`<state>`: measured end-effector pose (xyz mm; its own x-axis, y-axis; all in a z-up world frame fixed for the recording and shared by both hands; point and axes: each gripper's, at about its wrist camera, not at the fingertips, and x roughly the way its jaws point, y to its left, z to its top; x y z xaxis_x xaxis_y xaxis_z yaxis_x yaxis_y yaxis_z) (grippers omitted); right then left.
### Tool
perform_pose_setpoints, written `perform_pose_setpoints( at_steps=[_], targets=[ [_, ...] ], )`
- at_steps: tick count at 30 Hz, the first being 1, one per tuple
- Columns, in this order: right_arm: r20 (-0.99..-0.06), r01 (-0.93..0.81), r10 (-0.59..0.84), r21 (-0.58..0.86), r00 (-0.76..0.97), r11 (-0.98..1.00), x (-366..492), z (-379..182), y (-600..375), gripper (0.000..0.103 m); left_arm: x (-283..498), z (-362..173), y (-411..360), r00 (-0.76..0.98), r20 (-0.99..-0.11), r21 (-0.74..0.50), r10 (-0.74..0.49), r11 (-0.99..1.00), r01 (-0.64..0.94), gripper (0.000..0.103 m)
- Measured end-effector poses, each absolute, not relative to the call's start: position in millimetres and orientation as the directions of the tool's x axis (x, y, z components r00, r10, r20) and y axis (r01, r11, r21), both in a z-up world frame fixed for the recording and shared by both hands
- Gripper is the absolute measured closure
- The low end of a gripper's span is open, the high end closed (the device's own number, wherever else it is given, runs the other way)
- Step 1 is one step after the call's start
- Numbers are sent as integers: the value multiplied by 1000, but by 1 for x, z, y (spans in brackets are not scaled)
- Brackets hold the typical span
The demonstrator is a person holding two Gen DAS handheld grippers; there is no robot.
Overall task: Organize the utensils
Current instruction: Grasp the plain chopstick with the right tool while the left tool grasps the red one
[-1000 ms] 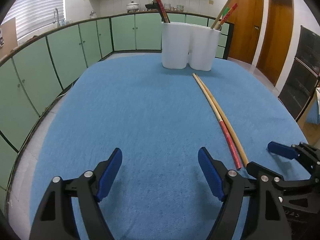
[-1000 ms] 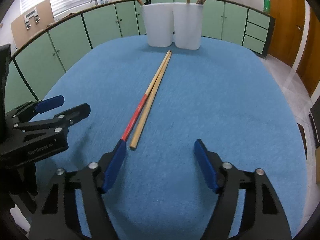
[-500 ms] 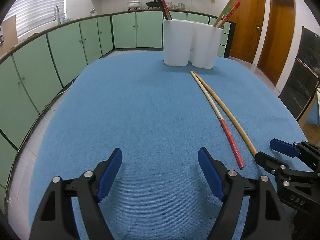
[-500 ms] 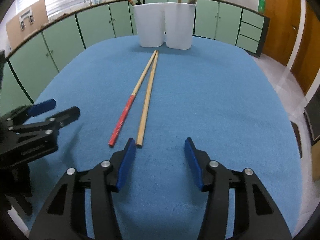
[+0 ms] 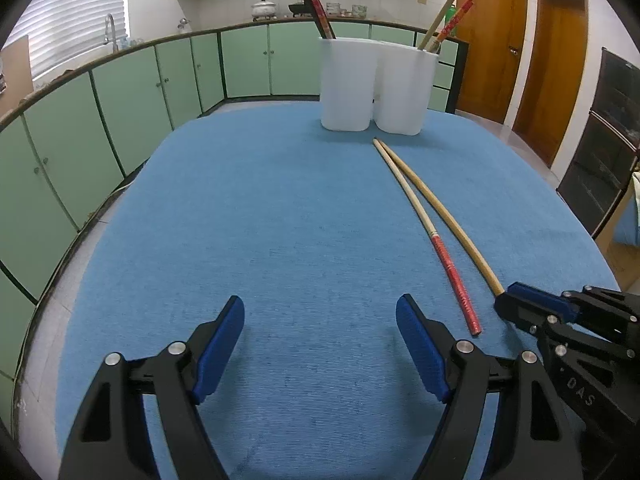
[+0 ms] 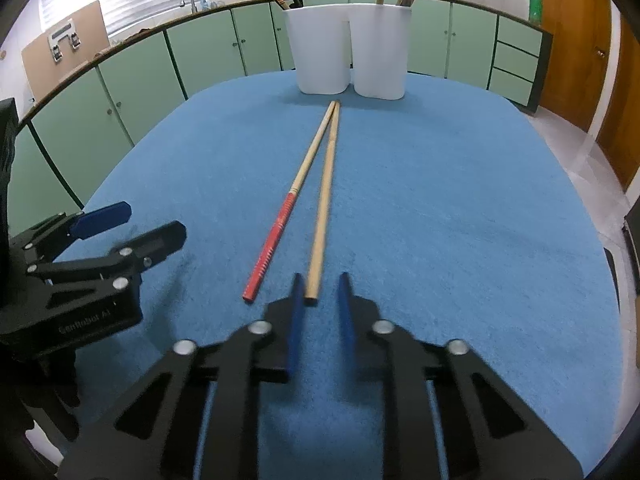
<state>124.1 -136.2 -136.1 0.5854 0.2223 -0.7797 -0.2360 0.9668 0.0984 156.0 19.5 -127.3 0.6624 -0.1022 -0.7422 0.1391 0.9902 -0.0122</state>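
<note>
Nearest, the right claw (image 6: 320, 304) has its blue pads narrowed around the near end of the plain chopstick (image 6: 322, 208) but not clamped, with a gap on each side; the left claw (image 5: 320, 344) hovers spread wide, holding nothing. The red-handled chopstick (image 6: 276, 236) lies just beside on the blue bench (image 6: 460, 220), so centre the stick and avoid dragging its neighbour. Beyond, the white holder (image 6: 348, 48) waits.

Two long chopsticks, one plain bamboo (image 6: 322, 208) and one red-handled (image 6: 280, 222), are lying flat side by side (tips nearly touching) before a white twin-cup holder (image 6: 348, 50) that is holding more chopsticks upright.
</note>
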Motion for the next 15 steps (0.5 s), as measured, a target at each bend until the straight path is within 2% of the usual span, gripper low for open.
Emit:
perform_pose_setpoints(
  at_steps=[15],
  targets=[
    [-771,-128,166,110,614,986,115,-135,-183,97,146,-124,-19,642,-737,-78,-209,971,226,28]
  ],
)
